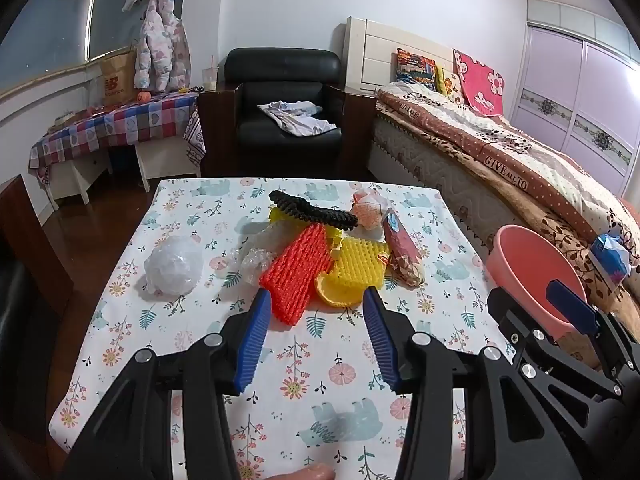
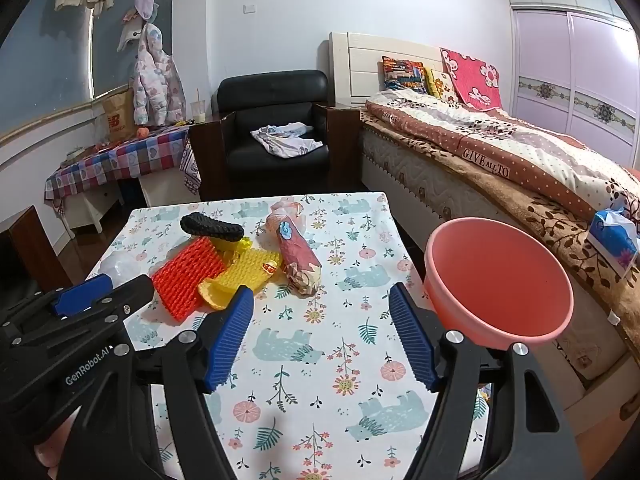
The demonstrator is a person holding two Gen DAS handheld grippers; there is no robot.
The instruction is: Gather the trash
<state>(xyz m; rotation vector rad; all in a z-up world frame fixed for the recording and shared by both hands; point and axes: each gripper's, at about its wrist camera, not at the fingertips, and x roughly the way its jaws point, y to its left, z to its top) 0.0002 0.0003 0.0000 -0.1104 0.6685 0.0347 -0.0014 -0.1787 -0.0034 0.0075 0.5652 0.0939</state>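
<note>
A pile of trash lies on the floral tablecloth [image 1: 320, 360]: a red foam net [image 1: 298, 274], a yellow foam net [image 1: 358, 266], an orange peel [image 1: 336, 294], a black foam net [image 1: 312, 210], a red patterned wrapper [image 1: 402, 250], bubble wrap [image 1: 256, 262] and a crumpled clear bag [image 1: 174, 266]. My left gripper [image 1: 316, 296] is open, its tips just short of the red net and the peel. My right gripper [image 2: 322, 294] is open over bare cloth, right of the pile [image 2: 224, 268]. A pink basin [image 2: 498, 280] sits at the table's right edge, by the right gripper's right finger.
A bed [image 1: 500, 152] runs along the right of the table, with a blue tissue pack [image 2: 614, 240] on it. A black armchair [image 1: 286, 108] stands behind the table. A side table with a checked cloth [image 1: 120, 124] is at the far left.
</note>
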